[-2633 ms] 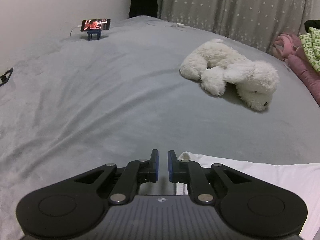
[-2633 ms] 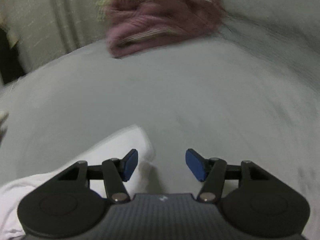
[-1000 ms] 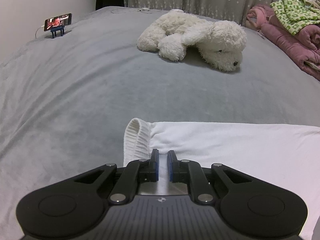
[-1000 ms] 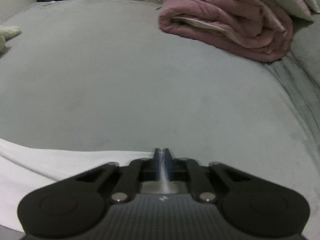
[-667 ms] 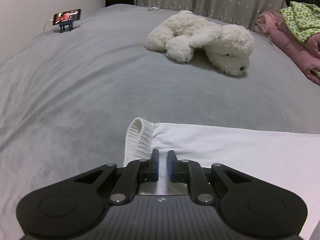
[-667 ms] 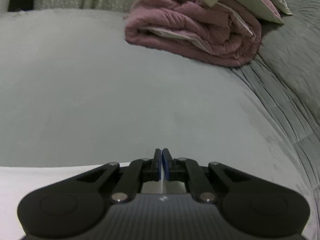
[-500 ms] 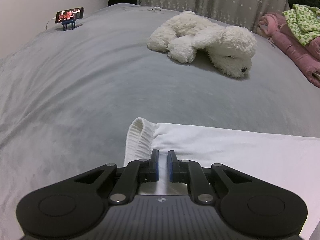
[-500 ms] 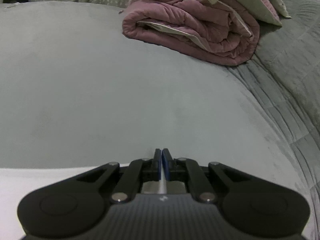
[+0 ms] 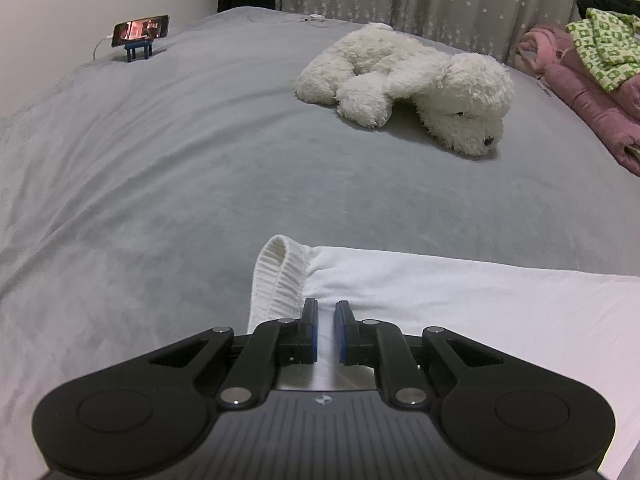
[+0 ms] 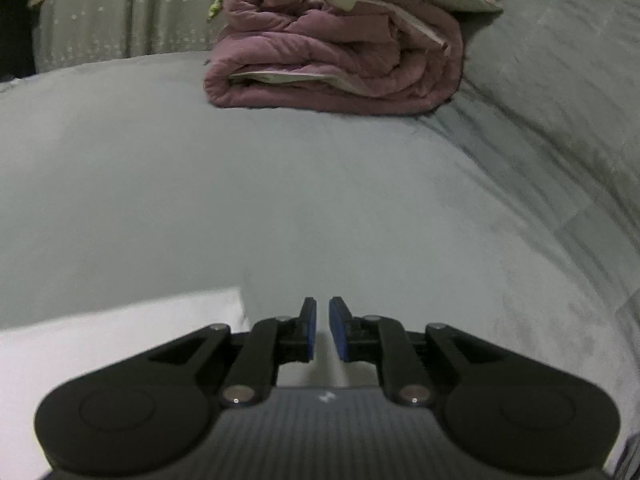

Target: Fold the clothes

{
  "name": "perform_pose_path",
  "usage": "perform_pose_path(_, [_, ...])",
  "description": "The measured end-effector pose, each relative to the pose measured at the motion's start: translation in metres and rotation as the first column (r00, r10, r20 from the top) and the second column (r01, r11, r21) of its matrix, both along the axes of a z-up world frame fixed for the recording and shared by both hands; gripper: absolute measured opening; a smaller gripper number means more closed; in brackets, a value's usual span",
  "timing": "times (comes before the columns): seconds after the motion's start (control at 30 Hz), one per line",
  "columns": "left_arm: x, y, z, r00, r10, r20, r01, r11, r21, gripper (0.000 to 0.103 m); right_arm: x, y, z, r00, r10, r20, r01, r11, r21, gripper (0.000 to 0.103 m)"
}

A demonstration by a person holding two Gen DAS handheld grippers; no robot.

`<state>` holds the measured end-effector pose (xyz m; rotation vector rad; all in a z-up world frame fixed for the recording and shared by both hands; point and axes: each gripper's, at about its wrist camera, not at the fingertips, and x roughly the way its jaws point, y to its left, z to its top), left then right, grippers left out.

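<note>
The white garment (image 9: pixel 460 296) lay flat on the bed (image 9: pixel 180 168); the left gripper (image 9: pixel 326 334) pinched its fabric beside the ribbed waistband (image 9: pixel 276 280). The right gripper (image 10: pixel 319 332) was opening, nothing between its jaws, the cloth's corner just beside it; it should probably clear fully before regrasping, the left holding firm.

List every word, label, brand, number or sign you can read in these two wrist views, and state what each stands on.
No readable text in either view.
Small white emblem on the left tongs' body: a mark, no letters.
Small white emblem on the right tongs' body: blurred, not readable.
Phone on a blue stand: lit picture, any text too small to read.
Green patterned cloth: squares only, no words.
</note>
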<state>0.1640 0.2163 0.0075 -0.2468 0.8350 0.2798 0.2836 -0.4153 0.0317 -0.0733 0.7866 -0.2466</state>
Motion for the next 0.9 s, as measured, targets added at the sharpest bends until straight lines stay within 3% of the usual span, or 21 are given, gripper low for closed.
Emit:
perform_pose_path(0.1, [-0.002,0.007,0.003,1.0,0.021,0.001,-0.021,0.999,-0.038,0.012,-0.018,0.029,-0.001,0.992,0.128,-0.013,-0.128,0.991,0.03,0.013])
perform_pose_path(0.17, [-0.004,0.013,0.006,0.999,0.037,0.001,-0.037,0.997,-0.065,0.012,-0.026,0.053,-0.006,0.974,0.222,-0.045,-0.219,0.974,0.063,0.019])
perform_pose_path(0.23, [-0.008,0.022,0.012,0.998,0.064,-0.006,-0.064,0.994,-0.092,0.012,-0.029,0.074,-0.019,0.958,0.263,-0.113,-0.264,0.964,0.002,0.025])
perform_pose_path(0.3, [-0.013,0.031,0.021,0.996,0.091,-0.001,-0.091,0.992,-0.091,0.012,-0.033,0.086,-0.026,0.961,0.246,-0.127,-0.264,0.952,-0.154,0.046])
perform_pose_path(0.33, [-0.018,0.038,0.024,0.994,0.105,0.002,-0.104,0.989,-0.104,0.012,-0.031,0.086,-0.024,0.973,0.188,-0.136,-0.212,0.957,-0.198,0.046])
perform_pose_path(0.37, [-0.022,0.045,0.027,0.993,0.119,0.004,-0.117,0.986,-0.119,0.012,-0.029,0.085,-0.021,0.983,0.119,-0.143,-0.151,0.96,-0.234,0.039])
perform_pose_path(0.47, [-0.038,0.069,0.035,0.985,0.174,0.014,-0.168,0.968,-0.187,0.012,-0.038,0.084,-0.002,0.991,0.046,-0.122,-0.076,0.965,-0.252,0.033])
perform_pose_path(0.63, [-0.055,0.083,0.035,0.98,0.201,-0.003,-0.193,0.932,-0.306,0.012,-0.091,0.125,0.032,0.99,0.124,-0.064,-0.134,0.972,-0.194,0.034])
perform_pose_path(0.7, [-0.061,0.081,0.037,0.982,0.19,-0.001,-0.181,0.929,-0.323,0.012,-0.12,0.149,0.041,0.983,0.175,-0.047,-0.18,0.969,-0.17,0.036])
perform_pose_path(0.9, [-0.091,0.078,0.04,0.986,0.168,-0.011,-0.16,0.919,-0.36,0.013,-0.202,0.239,0.054,0.924,0.381,-0.025,-0.382,0.918,-0.103,0.039])
